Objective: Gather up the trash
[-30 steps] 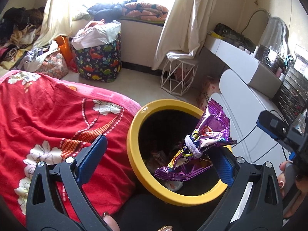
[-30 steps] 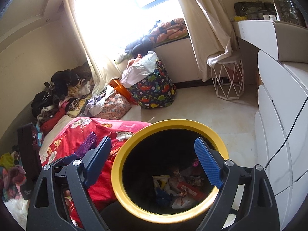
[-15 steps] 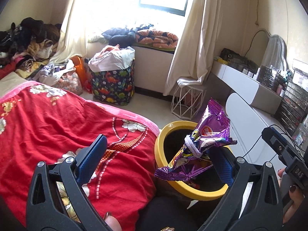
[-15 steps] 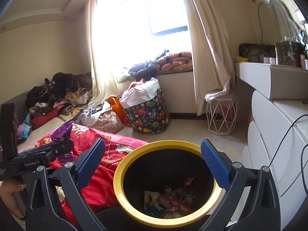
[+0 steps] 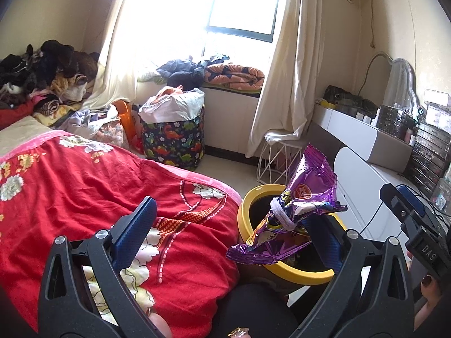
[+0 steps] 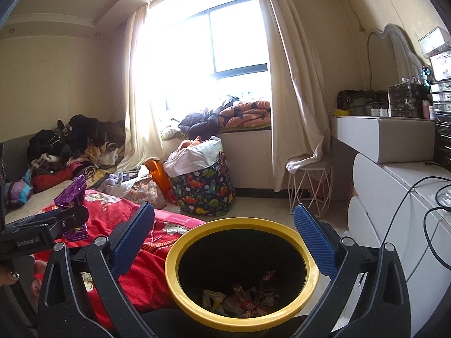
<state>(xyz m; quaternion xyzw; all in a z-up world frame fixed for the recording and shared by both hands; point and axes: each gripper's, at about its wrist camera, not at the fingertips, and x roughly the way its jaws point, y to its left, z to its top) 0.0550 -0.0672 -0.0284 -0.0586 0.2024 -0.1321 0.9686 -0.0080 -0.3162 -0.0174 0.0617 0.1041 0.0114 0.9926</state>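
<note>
Trash-wise it looks partway done: the yellow-rimmed bin [image 6: 242, 267] already has a bunch of crumpled wrappers [image 6: 242, 301] at the bottom, so some stuff is collected. What's left, as far as I can tell, is the purple snack bag [image 5: 293, 211].

Left gripper [image 5: 231, 231] has its fingers spread wide apart, yet the purple bag with a white hair tie [image 5: 282, 217] around its neck sits right against the right-hand blue pad [image 5: 324, 242]. Can't tell if it's stuck or hooked there, but nothing is pinching it. It's beside the bin's rim over the red floral blanket [image 5: 84, 197], not inside yet.

Right gripper [image 6: 225, 242] is released too, gaping wide and empty, hovering right above the bin mouth.

Only the right view shows what's down in the bin; only the left view shows the hair tie and how the bag meets the pad.
</note>
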